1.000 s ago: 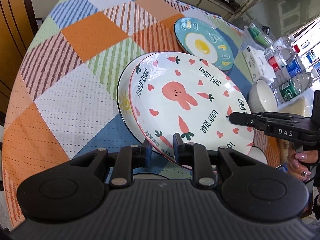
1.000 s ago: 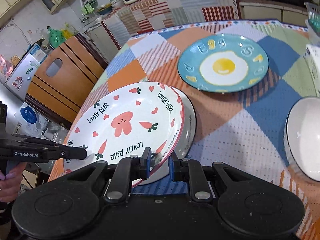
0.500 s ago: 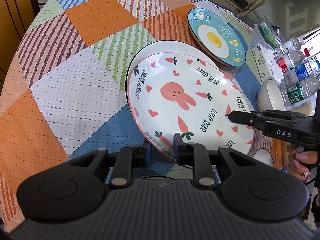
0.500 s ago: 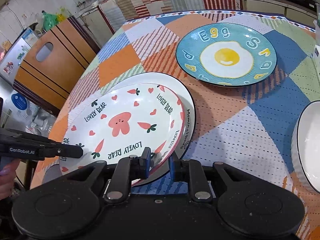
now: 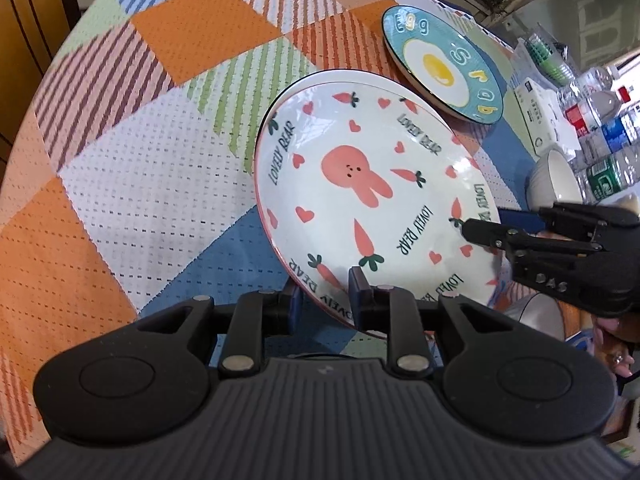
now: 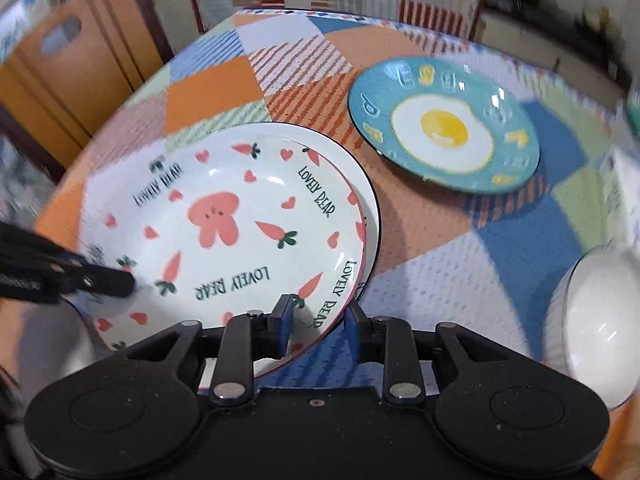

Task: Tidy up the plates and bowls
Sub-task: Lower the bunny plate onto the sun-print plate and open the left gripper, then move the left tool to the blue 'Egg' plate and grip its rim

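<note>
clamping the near rim of the rabbit plate point(image 5: 372, 184), the left gripper point(image 5: 323, 300) keeps it atop a white plate point(image 6: 370, 200); the right gripper point(image 6: 318, 320) is opening, rim between its jaws; beyond lies the egg plate point(image 6: 444, 128).

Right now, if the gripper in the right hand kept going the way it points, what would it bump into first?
Probably the bunny plate: its rim already sits between the opening jaws of the right gripper, with the tablecloth just beyond.
</note>
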### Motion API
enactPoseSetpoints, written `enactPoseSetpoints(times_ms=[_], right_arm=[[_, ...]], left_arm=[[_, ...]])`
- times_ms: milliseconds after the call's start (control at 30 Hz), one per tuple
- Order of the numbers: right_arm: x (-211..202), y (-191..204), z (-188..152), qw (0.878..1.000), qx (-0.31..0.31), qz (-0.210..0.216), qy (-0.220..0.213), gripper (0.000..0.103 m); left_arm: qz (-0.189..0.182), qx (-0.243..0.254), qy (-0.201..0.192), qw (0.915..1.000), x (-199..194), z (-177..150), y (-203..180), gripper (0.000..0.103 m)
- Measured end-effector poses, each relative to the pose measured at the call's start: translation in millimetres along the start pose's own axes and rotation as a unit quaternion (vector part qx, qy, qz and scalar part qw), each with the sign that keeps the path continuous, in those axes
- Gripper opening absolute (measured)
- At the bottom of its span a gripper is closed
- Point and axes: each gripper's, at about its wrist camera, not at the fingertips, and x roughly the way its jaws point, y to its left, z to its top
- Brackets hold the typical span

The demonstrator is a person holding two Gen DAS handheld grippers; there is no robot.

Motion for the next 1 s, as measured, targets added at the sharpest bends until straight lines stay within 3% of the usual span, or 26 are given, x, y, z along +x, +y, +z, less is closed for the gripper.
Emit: enactPoseSetpoints(times_ms=[233,367,633,900,1000], right_arm=[[2.9,9.7,-5.1,0.997,-0.060,-0.048,-0.018,0.032],[-0.6,6.0,-5.6,0.997,-0.048,-0.048,-0.026,0.030],[-28.3,-15.9,3.6,0.996,-0.017,-0.057,-0.062,0.030],[-75.6,-56.1,20.1,0.992,0.054,-0.014,-0.115,0.032],[-91.2,-66.5,26.2,0.985,0.074,-0.004,-0.153,0.036]], left_arm=[[0.008,0.003,0.007,0.9999,7.1,0.7,-1.2,0.022],[0.016,0.006,0.013,0.9998,3.7,2.7,-2.2,0.022],[0.004,0.022,-0.035,0.9991,-36.1,9.7,-14.3,0.021],[0.003,0.038,-0.080,0.9960,-87.2,39.2,-28.0,0.024],[0.010,0.046,-0.094,0.9945,-100.8,52.1,-32.8,0.035]])
